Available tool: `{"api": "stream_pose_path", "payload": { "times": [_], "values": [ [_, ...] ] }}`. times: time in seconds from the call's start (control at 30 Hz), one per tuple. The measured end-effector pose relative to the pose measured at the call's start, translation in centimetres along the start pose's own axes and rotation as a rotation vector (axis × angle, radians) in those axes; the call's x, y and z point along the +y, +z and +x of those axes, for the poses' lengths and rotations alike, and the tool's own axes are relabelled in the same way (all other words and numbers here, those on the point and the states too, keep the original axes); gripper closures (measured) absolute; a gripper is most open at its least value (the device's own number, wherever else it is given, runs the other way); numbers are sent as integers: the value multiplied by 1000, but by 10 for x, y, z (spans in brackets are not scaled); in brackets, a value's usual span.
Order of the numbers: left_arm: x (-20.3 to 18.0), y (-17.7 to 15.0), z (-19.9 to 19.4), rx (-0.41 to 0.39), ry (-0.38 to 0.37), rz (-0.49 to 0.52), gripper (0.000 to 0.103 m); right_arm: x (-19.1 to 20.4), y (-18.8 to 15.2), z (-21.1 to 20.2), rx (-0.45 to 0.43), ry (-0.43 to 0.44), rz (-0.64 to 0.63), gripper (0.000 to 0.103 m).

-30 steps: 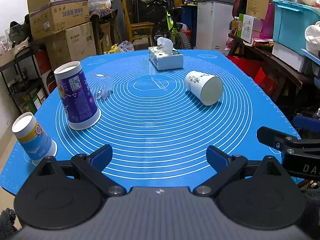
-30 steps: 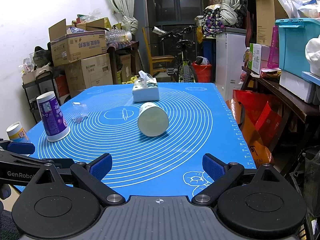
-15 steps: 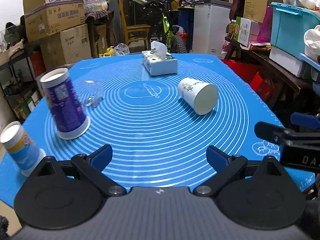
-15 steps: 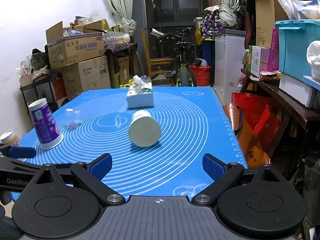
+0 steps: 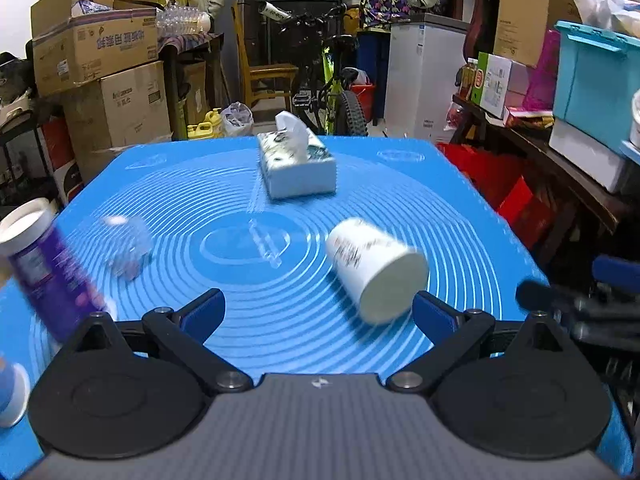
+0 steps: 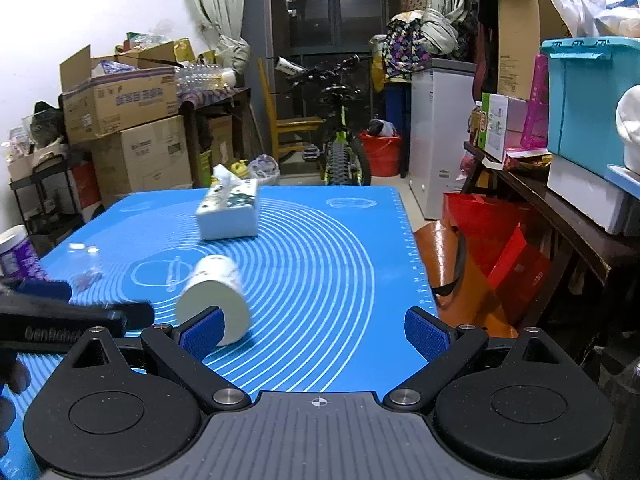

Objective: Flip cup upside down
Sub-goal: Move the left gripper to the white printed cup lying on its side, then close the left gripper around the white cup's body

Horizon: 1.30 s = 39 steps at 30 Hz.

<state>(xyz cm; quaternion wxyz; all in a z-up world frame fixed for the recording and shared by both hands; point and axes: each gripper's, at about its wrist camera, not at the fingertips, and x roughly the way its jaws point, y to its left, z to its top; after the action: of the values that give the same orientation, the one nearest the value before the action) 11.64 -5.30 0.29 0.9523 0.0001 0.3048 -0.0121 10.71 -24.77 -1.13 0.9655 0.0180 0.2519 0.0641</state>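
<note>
On the blue mat [image 5: 460,208], a white cup [image 5: 376,270] is seen tipped on its side ahead of both spread-apart grippers, left gripper [image 5: 318,310] and right gripper [image 6: 312,332], with a tissue box [image 5: 296,164] beyond the cup.

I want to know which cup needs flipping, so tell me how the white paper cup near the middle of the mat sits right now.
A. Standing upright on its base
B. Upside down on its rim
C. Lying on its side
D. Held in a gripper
C: the white paper cup lies on its side on the blue mat, with nothing gripping it.
</note>
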Motion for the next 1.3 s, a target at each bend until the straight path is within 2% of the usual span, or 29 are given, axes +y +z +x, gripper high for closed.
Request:
{"api": "stream_pose_path", "payload": {
  "times": [0.3, 0.47, 0.53, 0.57, 0.7, 1.03, 1.07, 1.3],
  "values": [
    [-32, 14, 58, 46, -9, 7, 4, -17, -3, 30, 25, -31, 26, 7],
    [-40, 17, 75, 67, 0, -17, 4, -16, -5, 36, 33, -36, 18, 7],
    [-41, 16, 82, 89, 13, -9, 5, -16, -6, 38, 38, -35, 19, 7],
    [-40, 16, 84, 99, 18, -18, 9, -16, -6, 39, 38, -34, 21, 7],
    [-35, 14, 82, 114, -24, -44, 26, -14, -5, 38, 31, -37, 27, 7],
    [-31, 17, 62, 114, -30, -11, 31, -9, -5, 26, 8, -37, 28, 7],
    [-30, 18, 59, 113, -28, -7, 38, -9, -5, 24, 4, -36, 29, 7],
    [-21, 13, 35, 103, -16, 45, 39, 2, -4, 5, -20, -26, 27, 7]
  ]
}}
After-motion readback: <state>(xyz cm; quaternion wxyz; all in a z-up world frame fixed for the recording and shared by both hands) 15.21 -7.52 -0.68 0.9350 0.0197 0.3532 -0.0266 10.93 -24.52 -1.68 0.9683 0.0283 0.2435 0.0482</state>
